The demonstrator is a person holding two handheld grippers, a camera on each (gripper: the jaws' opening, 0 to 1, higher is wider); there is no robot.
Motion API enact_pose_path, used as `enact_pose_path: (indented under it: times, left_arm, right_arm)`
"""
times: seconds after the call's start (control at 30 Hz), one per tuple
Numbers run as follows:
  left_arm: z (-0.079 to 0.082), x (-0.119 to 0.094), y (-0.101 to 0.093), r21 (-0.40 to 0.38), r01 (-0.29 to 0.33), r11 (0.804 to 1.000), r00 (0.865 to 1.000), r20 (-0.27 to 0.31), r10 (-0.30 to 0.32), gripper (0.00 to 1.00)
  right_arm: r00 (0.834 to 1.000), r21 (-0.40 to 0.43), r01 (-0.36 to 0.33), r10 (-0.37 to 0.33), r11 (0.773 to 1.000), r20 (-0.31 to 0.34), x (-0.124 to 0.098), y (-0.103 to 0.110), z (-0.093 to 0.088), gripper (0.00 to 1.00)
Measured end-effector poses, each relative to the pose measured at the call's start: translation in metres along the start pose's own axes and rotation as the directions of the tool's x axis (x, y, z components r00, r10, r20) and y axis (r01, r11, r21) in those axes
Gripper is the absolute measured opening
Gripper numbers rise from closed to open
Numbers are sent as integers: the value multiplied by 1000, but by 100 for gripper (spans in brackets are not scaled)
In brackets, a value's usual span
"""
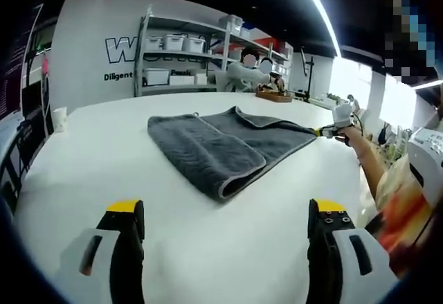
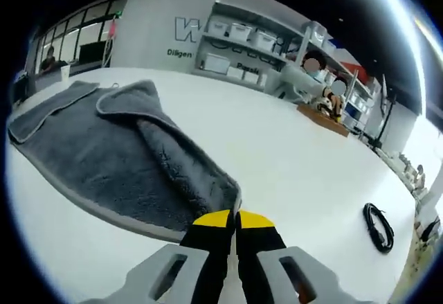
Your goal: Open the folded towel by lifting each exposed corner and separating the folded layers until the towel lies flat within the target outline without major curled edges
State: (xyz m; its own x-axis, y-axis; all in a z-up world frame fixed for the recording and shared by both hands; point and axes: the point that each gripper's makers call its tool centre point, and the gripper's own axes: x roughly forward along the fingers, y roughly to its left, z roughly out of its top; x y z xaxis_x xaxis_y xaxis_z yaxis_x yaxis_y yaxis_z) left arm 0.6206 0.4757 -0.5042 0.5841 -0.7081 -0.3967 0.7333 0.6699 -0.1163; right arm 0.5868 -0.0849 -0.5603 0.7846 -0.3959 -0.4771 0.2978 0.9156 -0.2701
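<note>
Pinched tight on the towel (image 2: 118, 158) corner, right gripper (image 2: 235, 222), with cloth stretching away up-left. Left gripper (image 1: 226, 215) spread wide, empty, well short of the near fold.

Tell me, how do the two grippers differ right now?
The left gripper has its jaws wide apart, holding nothing; the right gripper has its jaws closed on a corner of the towel. The left hangs short of the towel, above the table; the right pulls a layer outward. Both have yellow-tipped black jaws.

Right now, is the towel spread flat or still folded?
Still partly folded. The grey towel has a layer doubled over itself on the white table, while the right hand-held gripper pinches one corner.
</note>
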Motion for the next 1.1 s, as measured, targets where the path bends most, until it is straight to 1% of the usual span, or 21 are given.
enact_pose_path:
  times: [0.07,0.1,0.13,0.2,0.3,0.4,0.47,0.57,0.63,0.67,0.73,0.77,0.87,0.93,1.03,1.1]
  left_arm:
    - [0,0,0,1,1,1000,1000,0,-1,97]
    - [0,0,0,1,3,1000,1000,0,-3,97]
    - [-1,0,0,2,5,1000,1000,-1,-5,97]
    - [-1,0,0,4,6,1000,1000,-3,-6,97]
    - [-2,0,0,7,8,1000,1000,-5,-8,97]
    - [-1,-1,1,3,9,1000,1000,-1,-9,97]
    - [-2,-1,1,2,10,1000,1000,-1,-10,98]
    - [-5,0,0,14,19,1000,1000,-15,-18,99]
    - [-6,1,-2,15,25,1000,999,-20,-25,99]
    - [-6,1,-2,14,28,1000,999,-19,-27,99]
    - [-7,1,-3,11,31,999,999,-18,-31,99]
    - [-7,1,-3,11,32,999,999,-17,-31,99]
    - [-8,1,-3,12,32,999,999,-18,-32,99]
    - [-10,0,-2,9,32,999,999,-20,-31,99]
    - [-12,-1,-2,4,29,1000,999,-21,-29,99]
    - [-13,-4,1,-6,20,1000,1000,-14,-20,99]
  right_arm:
    - [1000,-10,11,-11,1000,-4,0,-2,0,0]
    - [1000,-13,18,-18,1000,-5,0,-3,0,4]
    - [999,-31,52,-52,998,-14,-1,-10,1,8]
    - [997,-40,75,-76,996,-24,-1,-16,1,18]
    - [997,-22,75,-76,997,-34,-3,-21,4,27]
    - [994,-33,99,-101,994,-47,-8,-25,5,40]
    - [993,-40,100,-102,994,-53,-11,-24,7,45]
    - [996,-37,77,-78,996,-44,-16,-20,16,55]
    - [997,-67,64,-67,996,-46,-18,-16,21,60]
    - [997,-82,49,-53,995,-49,-19,-12,24,66]
    - [999,-103,6,-10,995,-44,-21,0,31,72]
    - [999,-114,-17,13,993,-37,-21,8,36,73]
    - [998,-157,-59,58,986,-10,-21,26,51,71]
    - [992,-178,-120,124,977,10,-19,49,64,72]
    - [977,-205,-201,212,958,35,-16,80,82,74]
    - [965,-214,-243,258,946,49,-13,98,91,71]
